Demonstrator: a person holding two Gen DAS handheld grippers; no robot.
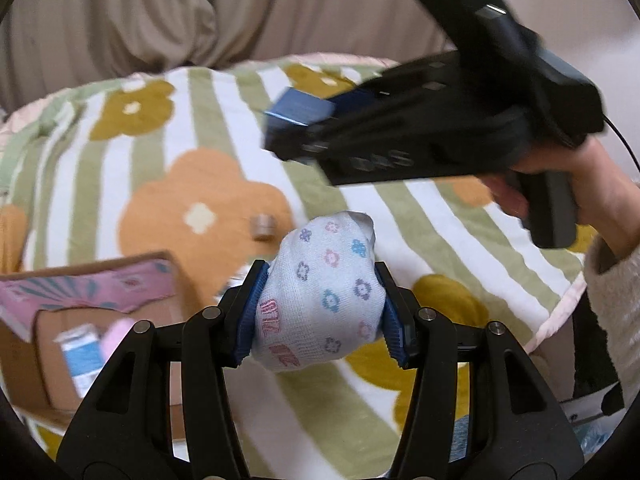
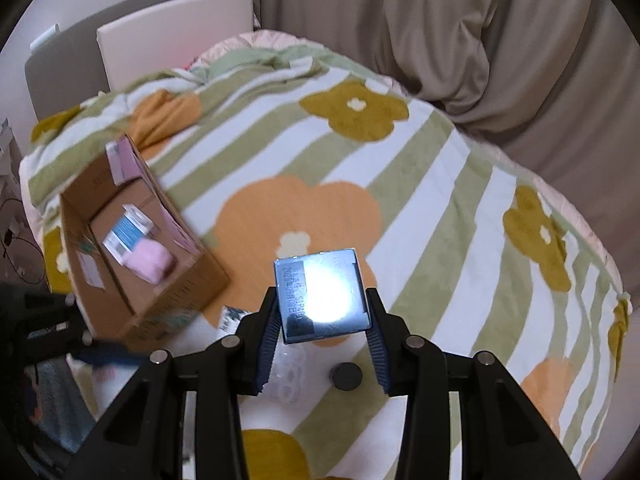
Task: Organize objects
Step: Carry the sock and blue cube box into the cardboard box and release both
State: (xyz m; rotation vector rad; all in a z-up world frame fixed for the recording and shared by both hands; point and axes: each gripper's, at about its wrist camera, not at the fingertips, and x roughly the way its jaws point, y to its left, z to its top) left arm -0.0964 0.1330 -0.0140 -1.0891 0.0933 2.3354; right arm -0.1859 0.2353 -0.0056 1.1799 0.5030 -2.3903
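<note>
**Both tools hold something over the bed**

The left tool (image 1: 320, 304) squeezes a rolled sock (image 1: 324, 296). The right tool (image 2: 324, 320) grips a blue box (image 2: 322, 294). Both are up above the blanket (image 2: 420, 208). The cardboard box (image 2: 132, 248) sits on the bed, left.

Bed (image 2: 460, 208) carries everything, w/ a blanket (image 2: 400, 184) spread over it. Curtain (image 2: 480, 40) hangs behind the bed's far edge. Open cardboard box (image 2: 132, 248) sits on the blanket nr the bed's left edge in the right wrist view; inside it a small carton (image 2: 128, 232) lies beside a soft bundle (image 2: 150, 262), touching.

Left hand-held gripper (image 1: 320, 312) holds a rolled sock (image 1: 324, 296) betw. its pads, above the blanket, box to its left. Right hand-held gripper (image 2: 324, 332) holds a small box (image 2: 322, 294) above the bed's middle. A small round cap (image 2: 346, 376) lies on the blanket below it, nr the bed's near edge. A small cylinder (image 1: 263, 226) lies on the blanket beyond the sock.
</note>
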